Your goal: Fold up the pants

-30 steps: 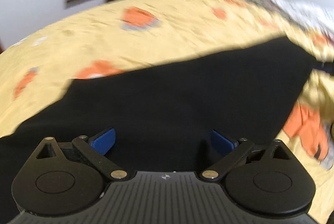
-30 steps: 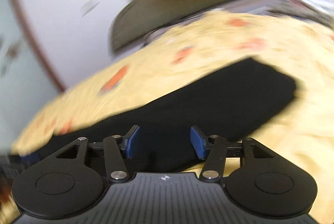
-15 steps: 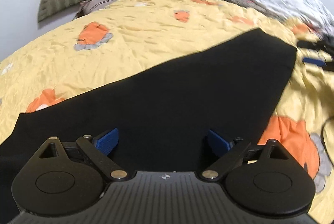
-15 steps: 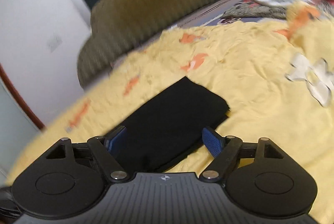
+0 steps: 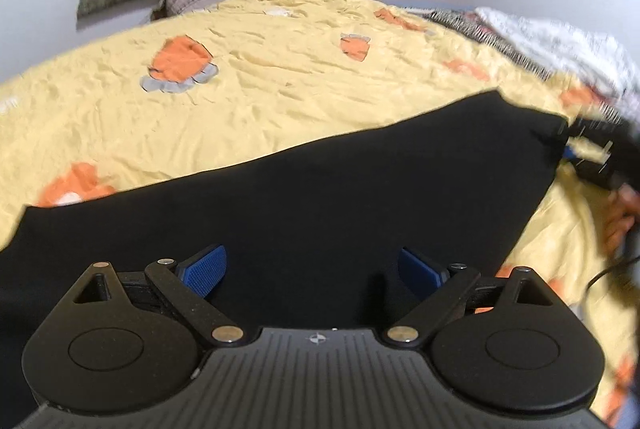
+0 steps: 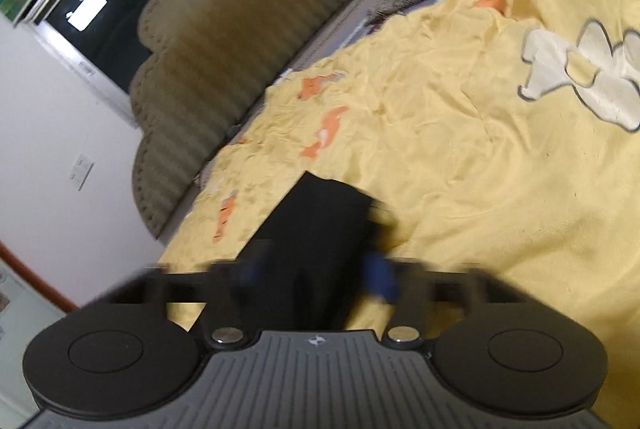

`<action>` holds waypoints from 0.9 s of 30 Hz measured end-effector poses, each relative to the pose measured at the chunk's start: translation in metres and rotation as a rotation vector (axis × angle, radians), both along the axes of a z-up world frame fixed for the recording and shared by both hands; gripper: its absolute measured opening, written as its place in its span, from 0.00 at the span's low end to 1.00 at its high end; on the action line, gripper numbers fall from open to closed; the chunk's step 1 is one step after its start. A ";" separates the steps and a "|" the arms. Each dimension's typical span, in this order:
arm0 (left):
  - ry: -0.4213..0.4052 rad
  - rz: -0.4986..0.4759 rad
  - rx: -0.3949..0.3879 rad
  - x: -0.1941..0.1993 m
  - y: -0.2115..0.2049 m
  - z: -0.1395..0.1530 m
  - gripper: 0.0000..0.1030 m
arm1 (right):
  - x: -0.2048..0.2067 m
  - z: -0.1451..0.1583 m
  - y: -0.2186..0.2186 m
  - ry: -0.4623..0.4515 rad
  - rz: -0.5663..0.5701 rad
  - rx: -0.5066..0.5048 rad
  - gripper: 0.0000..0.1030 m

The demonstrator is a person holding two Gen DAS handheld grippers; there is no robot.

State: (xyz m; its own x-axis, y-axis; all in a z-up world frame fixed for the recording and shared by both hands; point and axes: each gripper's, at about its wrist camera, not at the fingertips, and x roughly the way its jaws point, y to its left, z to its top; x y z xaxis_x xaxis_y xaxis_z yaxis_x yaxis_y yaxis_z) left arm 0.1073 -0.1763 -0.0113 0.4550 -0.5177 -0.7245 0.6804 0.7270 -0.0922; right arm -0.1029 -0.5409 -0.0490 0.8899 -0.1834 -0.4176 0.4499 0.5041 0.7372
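Black pants [image 5: 320,197]: long folded strip flat on the yellow bedspread [image 5: 260,89], directly ahead of both jaws. Left gripper [image 5: 312,269]: jaws wide, empty, above the cloth. Right gripper [image 6: 316,277]: blurred, jaws parted astride the strip's end. Pinch every layer at that end before you lift it.

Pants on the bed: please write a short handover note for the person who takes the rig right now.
Left hand-held gripper: open, empty, above the middle of the black pants.
Right hand-held gripper: motion-blurred, fingers straddle the pants' narrow end; grip cannot be confirmed.
Pants lie as a long flat strip on the yellow bedspread, seemingly already folded lengthwise.
Left: probably take both ends and fold the strip across.
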 end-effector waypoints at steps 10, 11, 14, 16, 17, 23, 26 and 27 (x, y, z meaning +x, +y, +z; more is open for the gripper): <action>0.441 -0.001 -0.347 0.058 -0.026 0.011 0.94 | 0.028 0.048 0.056 0.066 0.193 -0.404 0.13; 0.482 -0.013 -0.387 0.062 -0.032 0.011 0.97 | 0.031 0.055 0.067 0.065 0.227 -0.460 0.13; 0.631 -0.049 -0.533 0.073 -0.049 0.003 0.99 | 0.039 0.069 0.107 0.074 0.340 -0.629 0.13; 0.703 -0.029 -0.580 0.081 -0.061 -0.008 1.00 | 0.044 0.072 0.132 0.087 0.425 -0.705 0.13; 0.731 -0.001 -0.589 0.085 -0.067 -0.015 1.00 | 0.046 0.071 0.144 0.099 0.454 -0.744 0.12; 0.887 0.050 -0.640 0.102 -0.099 -0.050 0.99 | 0.047 0.068 0.187 0.122 0.582 -0.873 0.10; 0.905 0.057 -0.688 0.105 -0.106 -0.056 0.89 | 0.047 0.066 0.193 0.137 0.609 -0.901 0.10; 0.914 0.061 -0.693 0.106 -0.107 -0.058 0.87 | 0.046 0.065 0.193 0.143 0.612 -0.904 0.10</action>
